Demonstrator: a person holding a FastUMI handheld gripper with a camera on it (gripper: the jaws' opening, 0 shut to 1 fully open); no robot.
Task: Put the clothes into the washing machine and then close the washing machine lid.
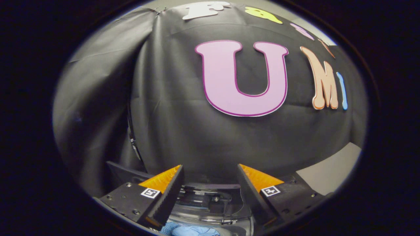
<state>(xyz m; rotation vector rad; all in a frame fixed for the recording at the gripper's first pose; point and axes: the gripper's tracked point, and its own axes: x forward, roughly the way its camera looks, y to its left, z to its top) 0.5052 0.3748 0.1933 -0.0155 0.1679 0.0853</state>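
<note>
- While the tool [210, 193] points level at the booth's black cloth wall [170, 131], its two fingers stand wide apart with nothing between them.
- Below and between the fingers sits the washing machine [210, 203], its clear lid [210, 214] seen close under the tool.
- Blue clothes [190, 230] show just beneath the lid's near edge, by the left finger [164, 200].
- A pale counter [331, 172] lies beyond the right finger.

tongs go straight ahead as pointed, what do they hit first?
Probably the black cloth wall. The tongs are open and empty, and they aim over the washing machine lid and blue clothes below. Depth is unclear.
</note>
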